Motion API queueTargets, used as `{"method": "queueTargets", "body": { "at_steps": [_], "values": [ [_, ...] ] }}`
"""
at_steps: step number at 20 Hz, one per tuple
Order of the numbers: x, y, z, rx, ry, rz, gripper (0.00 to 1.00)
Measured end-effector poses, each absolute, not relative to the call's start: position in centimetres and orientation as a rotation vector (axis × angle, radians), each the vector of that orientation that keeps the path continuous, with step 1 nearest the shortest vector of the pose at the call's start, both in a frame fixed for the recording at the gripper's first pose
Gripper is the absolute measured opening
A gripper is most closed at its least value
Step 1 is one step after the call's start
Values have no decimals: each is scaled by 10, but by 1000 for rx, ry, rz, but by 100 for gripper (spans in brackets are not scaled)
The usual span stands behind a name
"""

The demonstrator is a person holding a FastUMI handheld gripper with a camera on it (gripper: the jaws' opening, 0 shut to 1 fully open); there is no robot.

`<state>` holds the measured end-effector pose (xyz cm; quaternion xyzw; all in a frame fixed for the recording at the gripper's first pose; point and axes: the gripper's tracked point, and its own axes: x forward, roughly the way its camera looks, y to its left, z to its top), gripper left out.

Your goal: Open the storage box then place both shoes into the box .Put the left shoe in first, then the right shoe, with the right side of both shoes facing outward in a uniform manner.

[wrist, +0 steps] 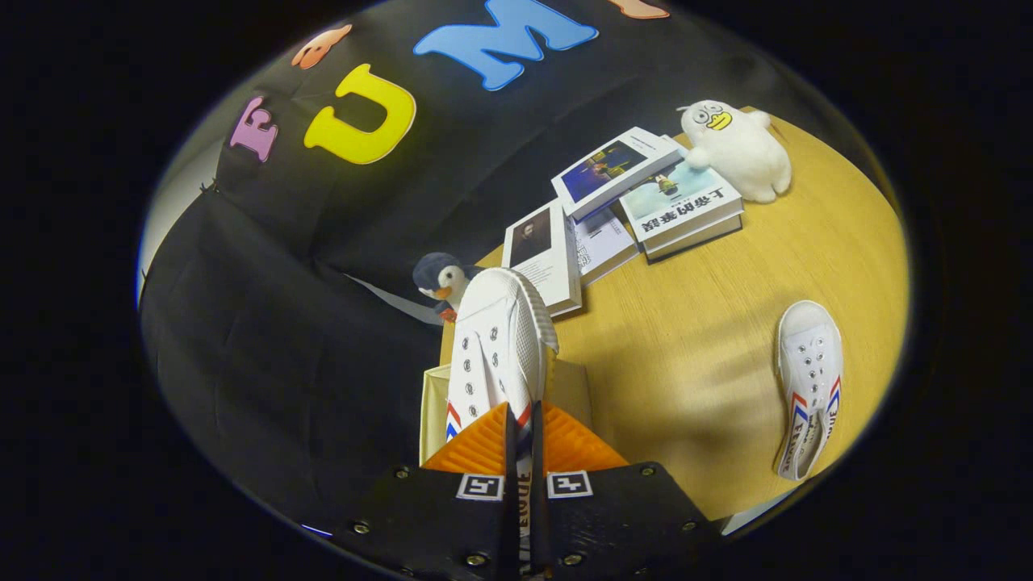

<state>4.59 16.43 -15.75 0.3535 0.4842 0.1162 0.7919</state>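
Clamped between the gripper's (523,440) two narrow-set fingers at the bottom centre of the frame is a white canvas shoe (496,347), held by the thin collar or side wall, toe pointing away, above the pale storage box (433,411) just below it. It looks light and floppy (canvas bends, rubber sole stays stiff), so the collar seems a fair hold. Right of centre, on the wooden table (694,339), the second shoe (807,383) lies well apart.
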Motion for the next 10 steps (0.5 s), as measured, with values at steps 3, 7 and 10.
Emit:
{"method": "queueTargets", "body": {
  "at_steps": [3,7,10],
  "values": [
    [48,190,-154,735,1040,271,5],
    [46,230,-160,708,1062,312,5],
    [42,256,-175,662,1090,319,5]
  ]
}}
